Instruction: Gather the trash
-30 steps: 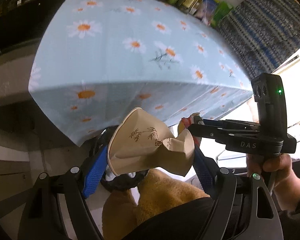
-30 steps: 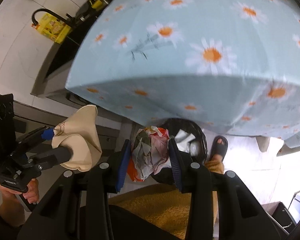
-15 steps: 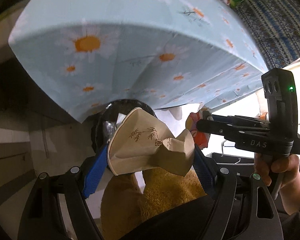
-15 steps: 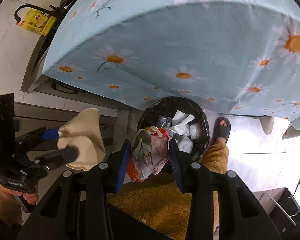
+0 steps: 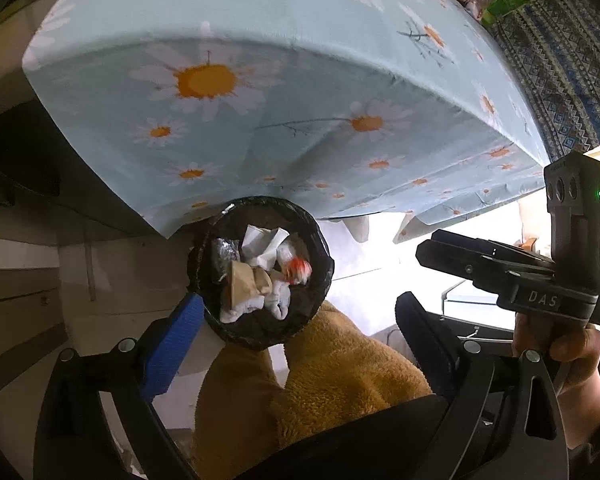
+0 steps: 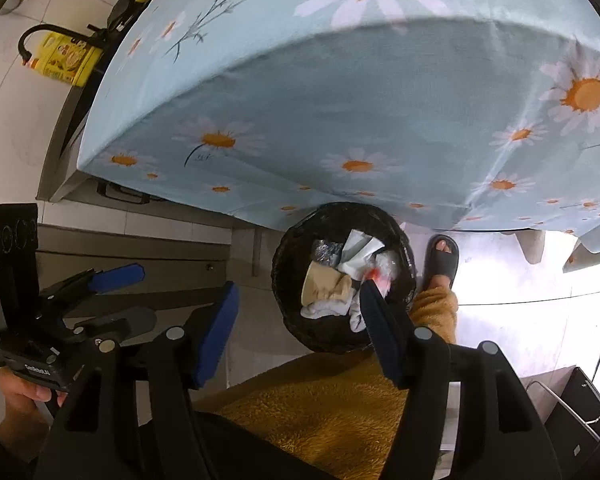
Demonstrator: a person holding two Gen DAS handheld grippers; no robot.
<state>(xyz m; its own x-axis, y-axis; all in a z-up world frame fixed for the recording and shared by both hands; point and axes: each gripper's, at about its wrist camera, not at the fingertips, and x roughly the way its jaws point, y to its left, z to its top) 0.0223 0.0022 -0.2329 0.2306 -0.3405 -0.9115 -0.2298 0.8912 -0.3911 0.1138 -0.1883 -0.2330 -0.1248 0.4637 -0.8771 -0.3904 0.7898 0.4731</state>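
Observation:
A round bin with a black liner [image 5: 260, 332] stands on the floor under the table edge. In it lie the crumpled beige paper cup [image 5: 244, 284], white tissues [image 5: 264, 240] and a red and white wrapper [image 5: 298, 270]. My left gripper [image 5: 296, 332] hangs above the bin; its jaws are opening and nothing is between them. In the right wrist view the bin [image 6: 288, 248] holds the same cup [image 6: 324, 284] and wrapper [image 6: 378, 276]. My right gripper [image 6: 298, 320] is also opening with nothing between its jaws. The left gripper [image 6: 128, 296] shows at the left there.
A table with a light blue daisy cloth [image 5: 260, 100] overhangs the bin's far side. The person's legs in ochre fleece [image 6: 340, 400] stand against the bin, one foot in a grey slipper [image 6: 442, 264] to its right. A yellow bottle [image 6: 66, 60] sits at the far left.
The beige cup has left the left gripper and the wrapper has left the right one; both now lie in the bin. Both pairs of jaws stand wider, and both grippers have sunk toward the bin.

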